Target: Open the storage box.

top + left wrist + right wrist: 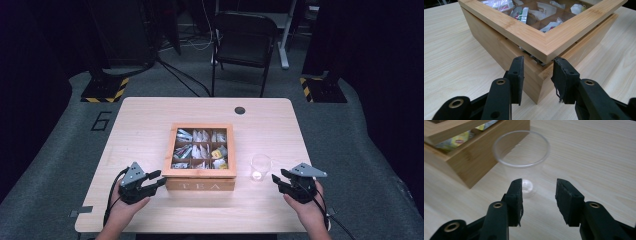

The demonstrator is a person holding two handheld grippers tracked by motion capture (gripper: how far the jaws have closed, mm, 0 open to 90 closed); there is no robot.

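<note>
Wooden tea box (200,184) near the middle of the table (145,120), toward the near edge, with its glazed lid (529,37) slightly raised above the base, a dark gap showing at the near left corner. Left gripper (155,178) right at that corner, jaws apart and holding nothing, one jaw on each side of the corner just below the lid frame; touching or not, hard to say. Sachets (200,149) sorted in the compartments under the glass. Clear plastic cup (260,167) upright just beside the box's right side, toward the near right part of the table. Right gripper (278,182) short of the cup, jaws wide and empty, lined up with its base. Lid likely stiff, fairly light, hinged at the far edge: best taken by the frame's near edge, never by the pane. Cup likely very light, thin, slippery and easy to crush or tip: better pinched gently across the wall or at the rim.
</note>
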